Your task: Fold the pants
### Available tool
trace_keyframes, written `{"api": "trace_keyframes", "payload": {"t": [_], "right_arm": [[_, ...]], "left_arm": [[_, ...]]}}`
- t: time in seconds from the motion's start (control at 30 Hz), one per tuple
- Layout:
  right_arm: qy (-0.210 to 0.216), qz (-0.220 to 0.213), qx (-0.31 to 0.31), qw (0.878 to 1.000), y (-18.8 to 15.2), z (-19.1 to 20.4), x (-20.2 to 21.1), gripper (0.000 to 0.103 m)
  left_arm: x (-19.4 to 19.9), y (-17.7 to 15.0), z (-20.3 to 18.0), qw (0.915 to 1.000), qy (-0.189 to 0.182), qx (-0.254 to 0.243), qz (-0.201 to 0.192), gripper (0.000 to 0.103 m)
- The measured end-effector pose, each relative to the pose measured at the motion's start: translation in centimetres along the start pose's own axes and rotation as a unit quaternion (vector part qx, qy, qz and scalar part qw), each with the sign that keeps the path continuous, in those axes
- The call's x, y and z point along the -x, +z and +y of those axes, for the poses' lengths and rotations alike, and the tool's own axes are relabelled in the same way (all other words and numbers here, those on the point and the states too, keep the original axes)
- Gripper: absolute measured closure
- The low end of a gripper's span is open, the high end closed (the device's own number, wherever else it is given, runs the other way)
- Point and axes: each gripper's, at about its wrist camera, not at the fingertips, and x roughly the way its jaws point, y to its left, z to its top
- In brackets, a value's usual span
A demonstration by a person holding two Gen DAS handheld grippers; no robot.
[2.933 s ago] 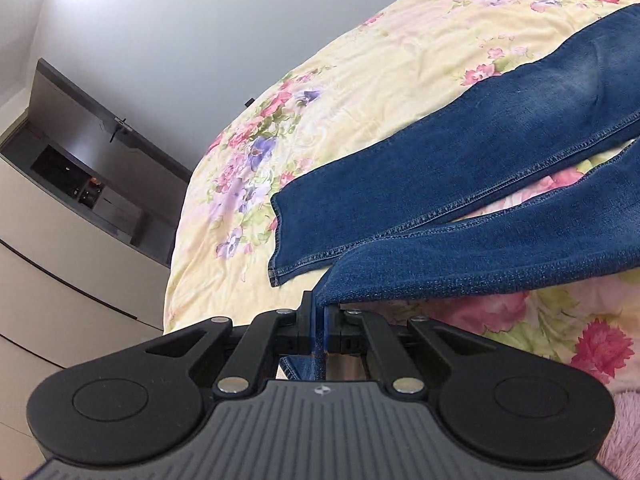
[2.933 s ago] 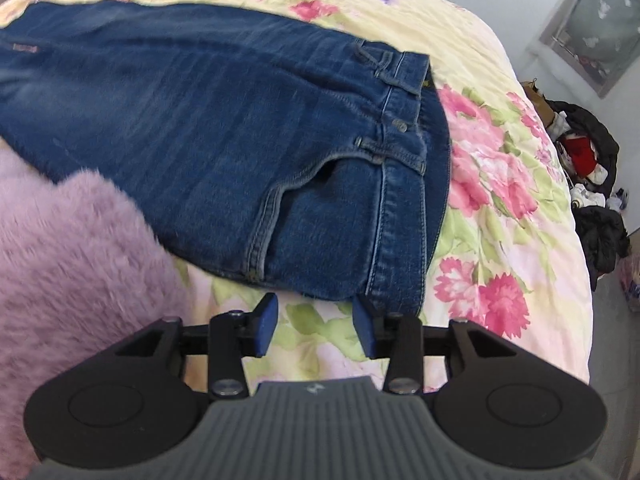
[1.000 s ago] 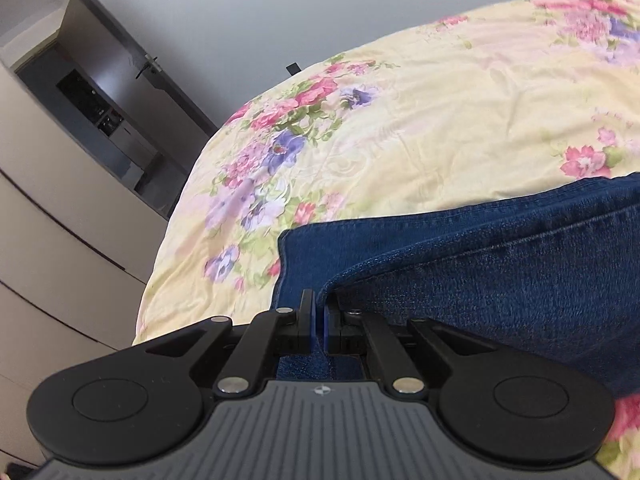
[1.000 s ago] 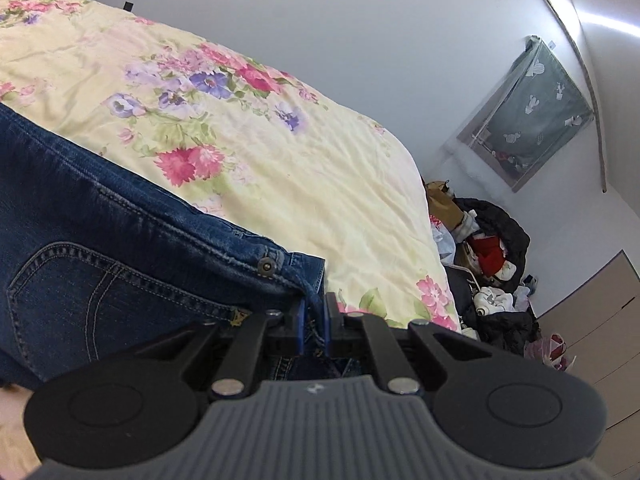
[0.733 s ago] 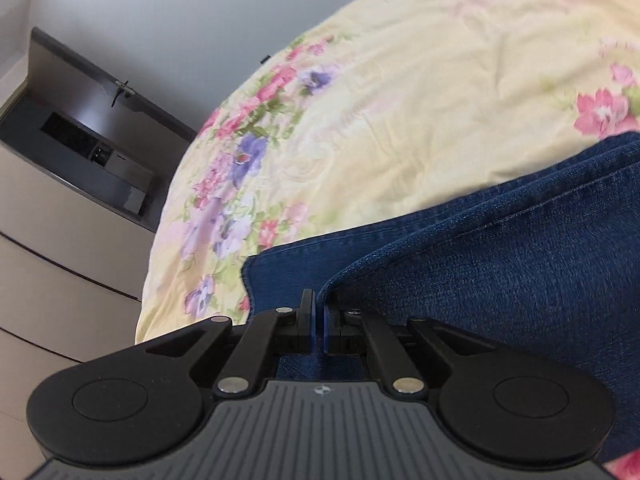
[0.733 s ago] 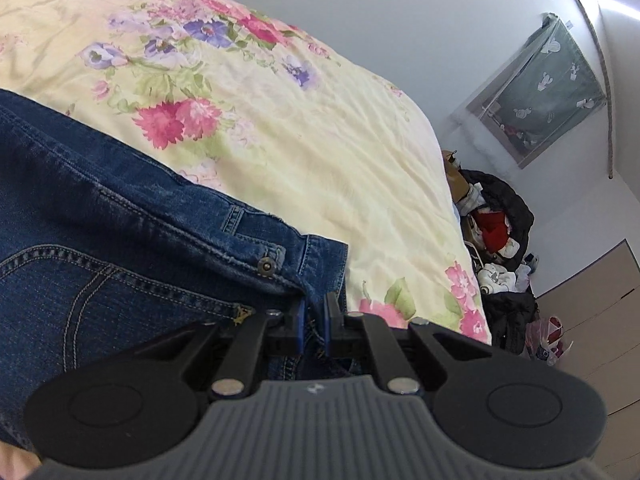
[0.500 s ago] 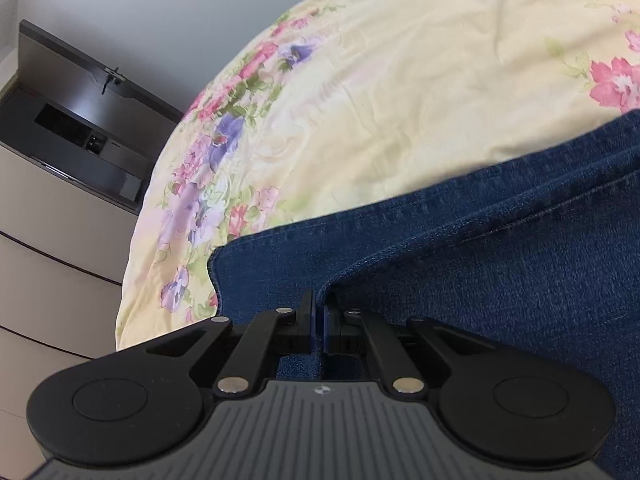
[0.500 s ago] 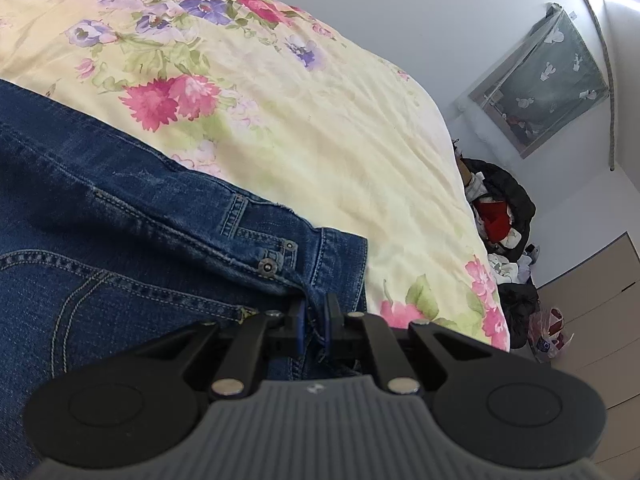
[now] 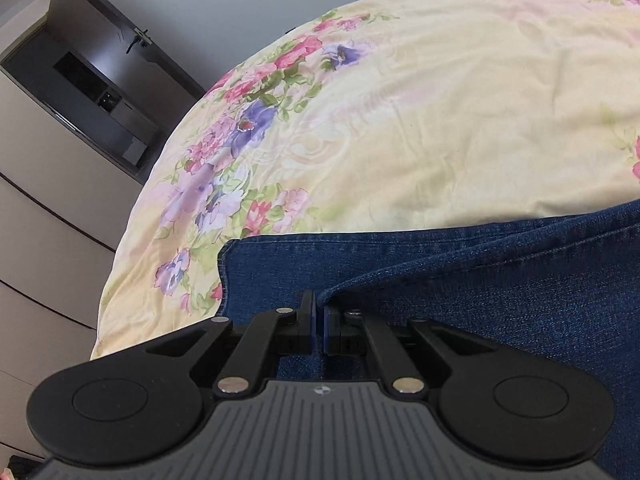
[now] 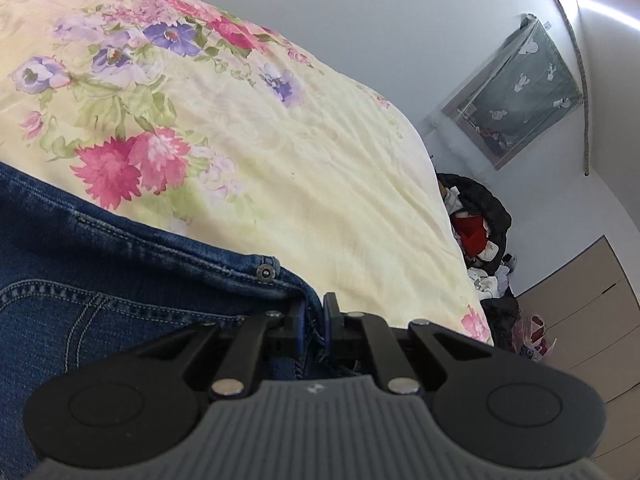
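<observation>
Both grippers — left gripper [image 9: 317,312], right gripper [image 10: 314,314] — pinching jeans [image 9: 500,280] (on bedspread [image 9: 420,120])

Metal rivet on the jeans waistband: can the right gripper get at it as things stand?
Probably not yet. The right gripper is shut on the jeans waistband corner; the rivet lies uncovered just beyond its fingers, so it would have to let go first.

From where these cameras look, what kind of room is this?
Most likely a bedroom. A bed with a flowered yellow cover fills both views, with blue jeans laid on it. A pile of clothes lies on the floor beside the bed, and pale drawer fronts stand along the wall.
</observation>
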Motion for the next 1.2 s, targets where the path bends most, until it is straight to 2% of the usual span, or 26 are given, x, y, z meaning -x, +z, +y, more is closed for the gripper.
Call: {"api": "trace_keyframes", "payload": {"t": [0.03,0.13,0.2,0.27,0.33,0.4,0.5,0.53,0.57,0.6,0.67,0.73,0.8,0.83,0.97,1.03,1.1,1.13,1.2], "right_arm": [[0.0,0.005,-0.005,1.0,-0.1,0.3,-0.6,0.101],[0.009,0.017,-0.02,1.0,-0.3,0.4,-1.5,0.1],[0.015,0.018,-0.028,0.999,-0.2,0.2,-1.6,0.098],[0.015,0.019,-0.021,0.999,-0.2,0.2,-1.4,0.097],[0.008,0.02,-0.018,1.0,-0.1,0.2,-0.8,0.092],[0.002,0.02,-0.015,1.0,0.1,0.2,-0.1,0.083],[-0.009,0.026,-0.021,0.999,0.5,0.0,1.1,0.075],[-0.012,0.025,-0.027,0.999,0.6,-0.1,1.7,0.048],[-0.011,0.018,-0.035,0.999,0.7,-0.2,2.4,0.028],[-0.01,0.003,-0.043,0.999,0.8,-0.4,3.1,0.023],[-0.02,0.004,-0.046,0.999,1.2,-0.6,3.8,0.022],[-0.029,0.014,-0.055,0.998,1.8,-0.8,4.3,0.022],[-0.015,0.009,-0.072,0.997,1.9,-1.0,5.5,0.022],[-0.002,0.009,-0.08,0.997,1.8,-0.8,6.2,0.022],[0.047,0.023,-0.078,0.996,0.5,1.6,8.2,0.022],[0.061,0.03,-0.064,0.996,-0.5,3.5,8.8,0.022],[0.066,0.038,-0.05,0.996,-1.3,4.9,9.2,0.022],[0.066,0.04,-0.046,0.996,-1.7,5.4,9.3,0.022],[0.064,0.047,-0.042,0.996,-2.2,6.1,9.5,0.022]], "left_arm": [[-0.3,0.0,-0.2,1.0,0.0,-0.004,0.003,0.098],[-1.0,-0.2,-0.4,0.9999,-0.001,-0.012,0.007,0.086],[-1.1,-0.3,-0.1,0.9999,0.003,-0.014,0.009,0.066],[-0.3,-0.3,0.9,0.9999,-0.001,0.003,-0.011,0.029],[0.7,-0.3,2.3,0.9989,-0.023,0.027,-0.031,0.021],[1.6,-0.2,3.6,0.998,-0.039,0.034,-0.035,0.021],[3.2,-0.2,5.8,0.997,-0.04,0.043,-0.051,0.022],[3.6,-0.4,6.7,0.9966,-0.041,0.049,-0.053,0.021],[3.9,-0.7,7.6,0.9961,-0.043,0.055,-0.055,0.022],[4.2,-1.2,8.6,0.9954,-0.047,0.062,-0.056,0.022],[4.6,-2.2,10.2,0.9934,-0.068,0.074,-0.056,0.028],[4.9,-3.6,11.5,0.9887,-0.116,0.076,-0.056,0.03],[4.9,-5.2,11.6,0.9854,-0.15,0.061,-0.053,0.03],[4.8,-6.0,11.3,0.9853,-0.155,0.049,-0.053,0.03],[3.6,-8.8,8.9,0.9891,-0.139,-0.008,-0.048,0.028],[2.5,-10.0,7.7,0.9918,-0.114,-0.044,-0.037,0.024],[1.5,-10.6,6.6,0.994,-0.076,-0.074,-0.027,0.024],[1.2,-11.0,6.4,0.9942,-0.057,-0.087,-0.025,0.026],[1.2,-11.0,6.7,0.9945,-0.047,-0.087,-0.034,0.036]]}}
